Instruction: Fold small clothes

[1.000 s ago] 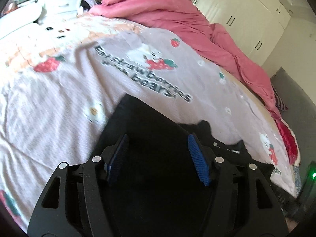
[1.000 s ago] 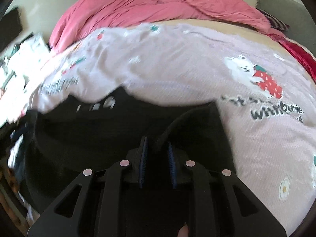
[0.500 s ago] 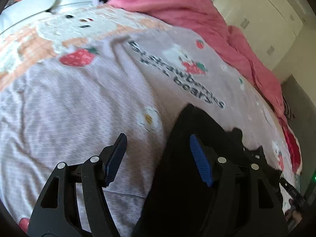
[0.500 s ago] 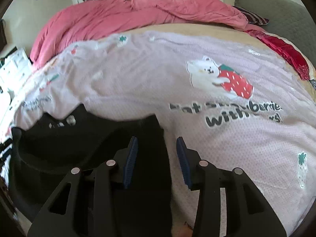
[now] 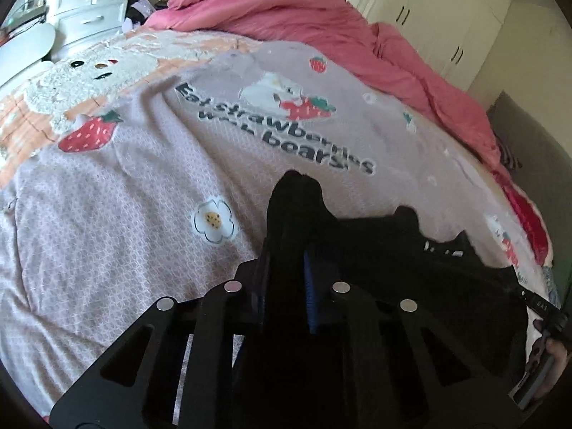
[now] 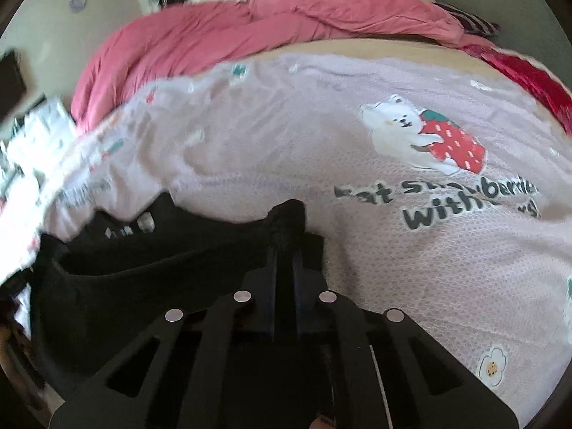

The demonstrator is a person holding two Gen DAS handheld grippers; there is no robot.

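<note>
I have the black garment (image 5: 375, 250) lying on the printed bedsheet (image 5: 125, 214), on the near side of its "Eat strawberries" lettering and well short of the pink duvet (image 5: 286, 7) heaped at the far edge. My left gripper (image 5: 286, 264) is clenched on one corner of it, cloth bunched up between the blue pads, and my right gripper (image 6: 284, 261) is pinched on the opposite corner the same way. I hold both corners so the edge between them stays taut and, I judge, can be carried over in one clean fold. A second ago the left jaws stood wide over the cloth; half a second ago they straddled its edge, and the right jaws were parted beside their corner. Both have just been closing, cloth between them.
</note>
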